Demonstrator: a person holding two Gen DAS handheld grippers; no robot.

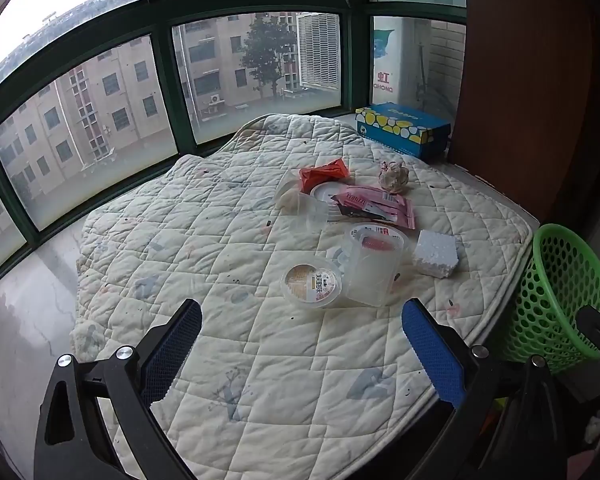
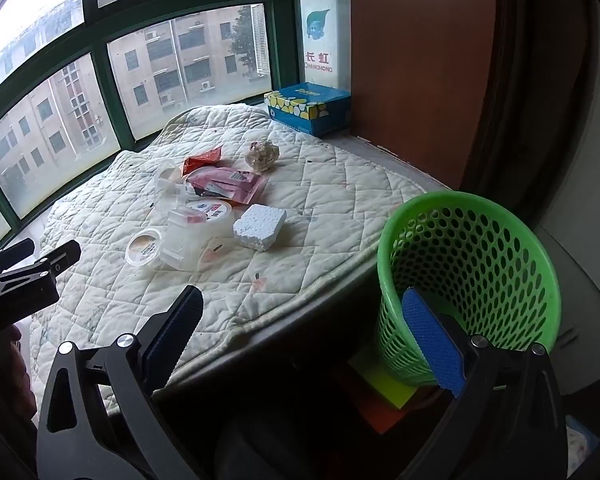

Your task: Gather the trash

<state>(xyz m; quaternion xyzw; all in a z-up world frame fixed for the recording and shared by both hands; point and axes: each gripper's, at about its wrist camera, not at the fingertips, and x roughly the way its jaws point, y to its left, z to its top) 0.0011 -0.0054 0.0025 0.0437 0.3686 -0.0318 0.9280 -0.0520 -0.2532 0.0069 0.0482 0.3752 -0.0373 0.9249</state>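
Left gripper open, empty, above quilt; trash at twelve o'clock. Right gripper open, empty; basket at two o'clock.

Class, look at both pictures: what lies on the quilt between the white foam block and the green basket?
Nothing: only bare quilt lies between the foam block and the green basket, which stands past the quilt's edge. The right wrist view shows it best.

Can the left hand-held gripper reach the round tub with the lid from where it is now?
Probably yes: the left hand-held gripper is open, and only bare quilt lies before the round tub.
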